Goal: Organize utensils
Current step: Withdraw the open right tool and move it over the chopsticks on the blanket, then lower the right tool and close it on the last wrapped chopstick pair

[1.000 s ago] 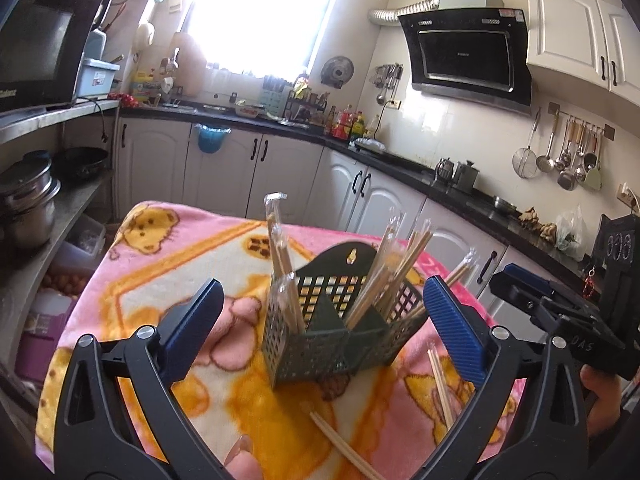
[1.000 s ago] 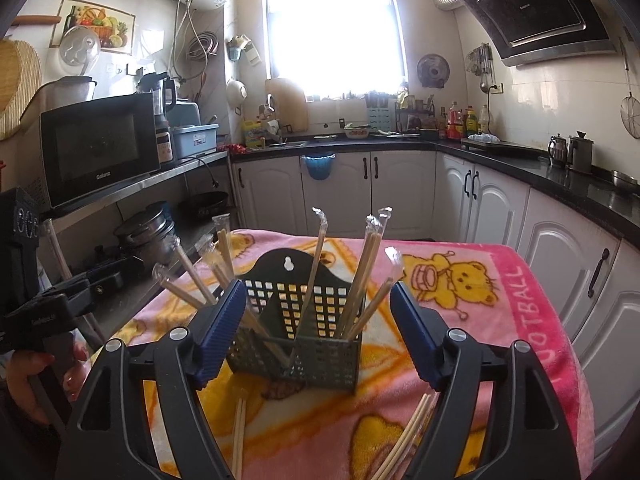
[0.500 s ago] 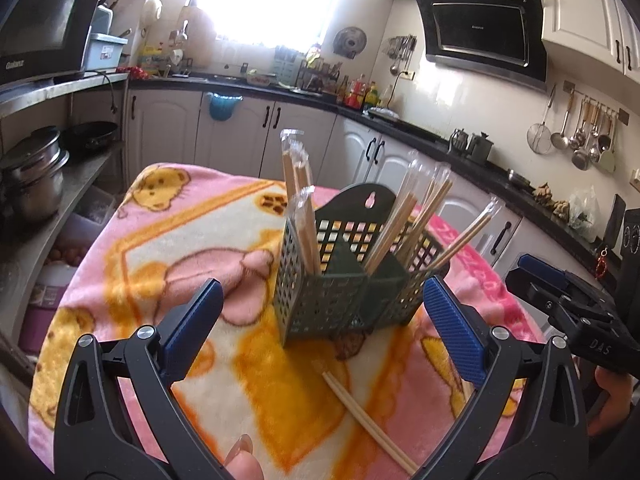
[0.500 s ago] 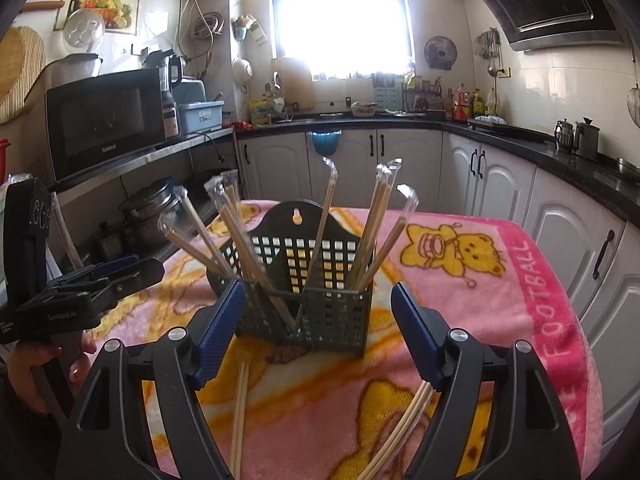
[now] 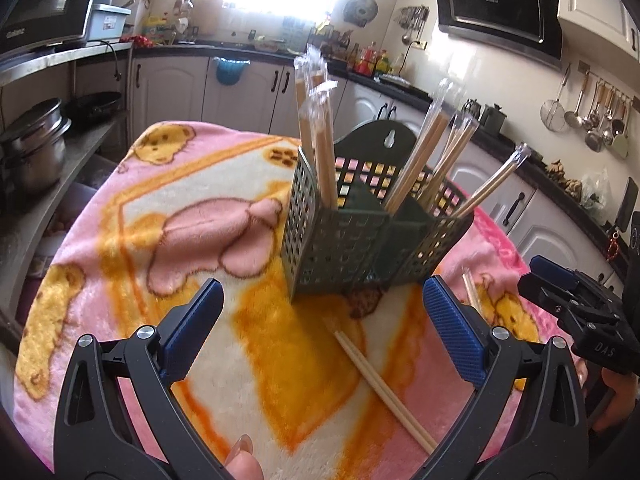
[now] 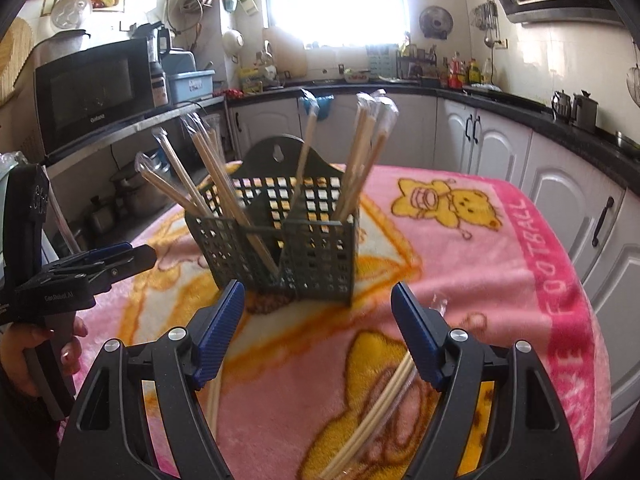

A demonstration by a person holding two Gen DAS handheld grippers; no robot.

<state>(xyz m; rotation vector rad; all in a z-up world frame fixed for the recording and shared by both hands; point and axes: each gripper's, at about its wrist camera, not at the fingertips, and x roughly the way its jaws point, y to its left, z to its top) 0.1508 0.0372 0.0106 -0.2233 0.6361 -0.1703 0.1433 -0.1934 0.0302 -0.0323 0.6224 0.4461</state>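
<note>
A dark green perforated utensil holder point(image 5: 360, 236) stands on the pink bear blanket point(image 5: 168, 208), with several plastic-wrapped chopstick pairs point(image 5: 320, 136) upright in its compartments. A bare chopstick pair point(image 5: 384, 384) lies on the blanket in front of it. My left gripper point(image 5: 320, 344) is open and empty, just short of the holder. My right gripper point(image 6: 318, 336) is open and empty; the holder point(image 6: 280, 248) is ahead of it, and wrapped chopsticks point(image 6: 372, 412) lie under its right finger. The other gripper shows at each view's edge.
The blanket-covered table point(image 6: 552, 280) ends at the right near white cabinets point(image 6: 576, 184). A shelf with pots point(image 5: 32, 148) and a microwave point(image 6: 92, 88) stands on the left. Another chopstick point(image 6: 214, 396) lies under the right gripper's left finger.
Both grippers have moved closer to the holder and tilted down towards the table. Both stay open and empty. The holder and chopsticks have not moved.
</note>
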